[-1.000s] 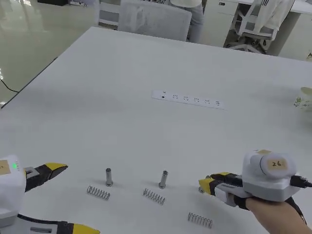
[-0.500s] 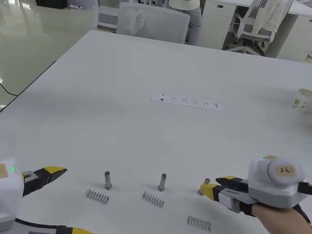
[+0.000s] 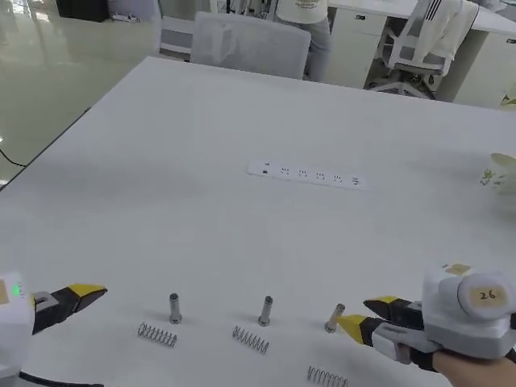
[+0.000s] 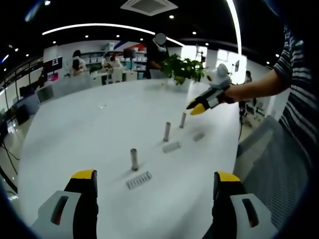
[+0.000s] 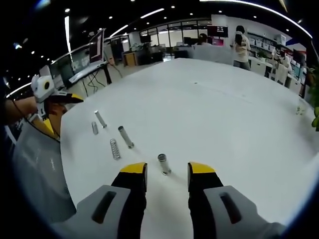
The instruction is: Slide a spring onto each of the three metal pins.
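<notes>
I am holding the right gripper (image 3: 367, 315), released and empty, with the nearest pin (image 3: 334, 318) standing upright just ahead of its jaws and a spring (image 3: 326, 376) lying to its left.

1. The table (image 3: 242, 121) is plain white, and so is the power strip (image 3: 306, 174) on it.
2. On the person's side of the power strip, the pins (image 3: 266, 310) are silver-grey and the springs (image 3: 251, 339) grey.
3. The left gripper (image 4: 155, 177) and right gripper (image 3: 360, 314) have yellow jaw tips and white-grey bodies.
4. The sleeve (image 4: 299, 64) is dark with pale stripes.
</notes>
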The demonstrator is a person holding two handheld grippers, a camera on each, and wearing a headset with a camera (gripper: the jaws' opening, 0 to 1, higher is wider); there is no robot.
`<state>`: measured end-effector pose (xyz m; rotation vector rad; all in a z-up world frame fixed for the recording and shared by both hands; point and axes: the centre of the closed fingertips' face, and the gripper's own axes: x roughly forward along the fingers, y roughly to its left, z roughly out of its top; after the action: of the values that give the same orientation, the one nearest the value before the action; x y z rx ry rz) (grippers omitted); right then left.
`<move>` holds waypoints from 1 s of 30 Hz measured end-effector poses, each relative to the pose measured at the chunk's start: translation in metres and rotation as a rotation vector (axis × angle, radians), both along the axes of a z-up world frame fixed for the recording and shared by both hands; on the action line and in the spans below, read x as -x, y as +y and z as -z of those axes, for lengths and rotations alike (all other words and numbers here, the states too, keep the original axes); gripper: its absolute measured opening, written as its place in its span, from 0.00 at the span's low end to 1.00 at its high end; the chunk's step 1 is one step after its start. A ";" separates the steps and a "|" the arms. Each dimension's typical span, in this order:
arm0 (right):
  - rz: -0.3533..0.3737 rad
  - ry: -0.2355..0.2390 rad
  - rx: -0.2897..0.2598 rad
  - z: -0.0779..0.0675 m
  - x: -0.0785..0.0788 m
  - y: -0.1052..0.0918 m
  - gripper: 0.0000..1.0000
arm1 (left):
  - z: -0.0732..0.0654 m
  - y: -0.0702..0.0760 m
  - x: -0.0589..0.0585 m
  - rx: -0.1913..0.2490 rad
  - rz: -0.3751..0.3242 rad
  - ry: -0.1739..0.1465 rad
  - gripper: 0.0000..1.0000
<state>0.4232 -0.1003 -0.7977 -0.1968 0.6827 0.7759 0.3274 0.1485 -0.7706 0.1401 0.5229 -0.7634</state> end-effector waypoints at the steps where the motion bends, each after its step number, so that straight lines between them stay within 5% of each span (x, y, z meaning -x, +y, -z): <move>1: -0.014 -0.008 0.007 -0.001 0.002 0.000 0.31 | -0.001 0.000 0.000 0.000 -0.001 -0.001 0.94; 12: -0.156 -0.003 0.049 -0.003 0.025 0.005 0.30 | -0.001 0.000 0.000 -0.001 -0.001 0.002 0.93; 30: -0.497 -0.032 0.262 0.014 0.061 0.017 0.25 | 0.000 -0.001 0.002 -0.001 -0.001 0.011 0.93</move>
<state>0.3622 -0.0835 -0.8118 -0.6329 0.7131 1.1525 0.3255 0.1480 -0.7708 0.1370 0.5335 -0.7628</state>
